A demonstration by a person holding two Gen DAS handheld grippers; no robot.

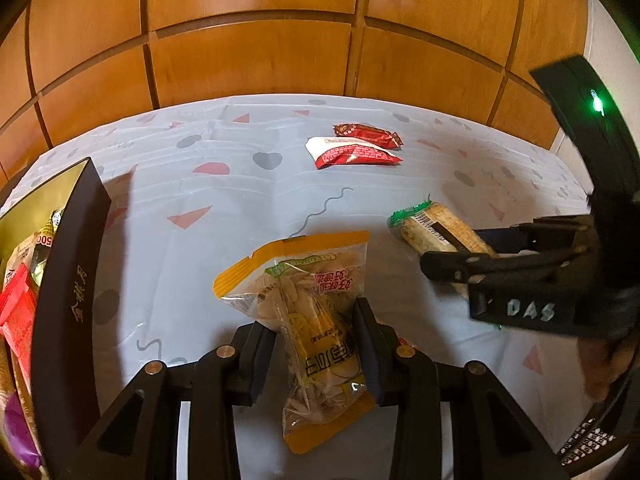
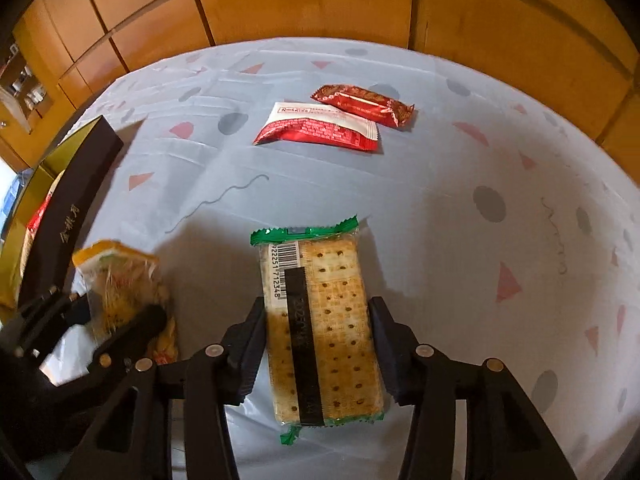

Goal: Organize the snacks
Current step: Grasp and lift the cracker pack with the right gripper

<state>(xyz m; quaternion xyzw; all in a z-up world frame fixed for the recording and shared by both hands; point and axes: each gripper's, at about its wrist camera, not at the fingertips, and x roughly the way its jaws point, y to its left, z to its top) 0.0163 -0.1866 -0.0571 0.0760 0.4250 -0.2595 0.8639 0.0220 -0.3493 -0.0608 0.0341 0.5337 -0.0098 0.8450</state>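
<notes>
While each hand-held gripper points forward over the counter, both are clamped on snacks. The left gripper reaches ahead with its fingers closed narrowly around the middle of a clear bag with orange ends, which sticks out past the fingertips and hangs back below them. The right gripper lies to its right and angles in toward the middle; its fingers press the two long sides of a cracker pack with green crimped ends. Whether the pack rests on the cloth or is lifted cannot be told.

A dark box with a gold inner wall runs along the left edge of the counter, close beside the left gripper, and holds several wrapped snacks. Farther ahead, near the far edge, a red and white packet and a dark red wrapped bar lie touching, well apart from both grippers. The patterned cloth between the grippers and those two packets is open. Wooden panelling rises just behind the counter's far edge.
</notes>
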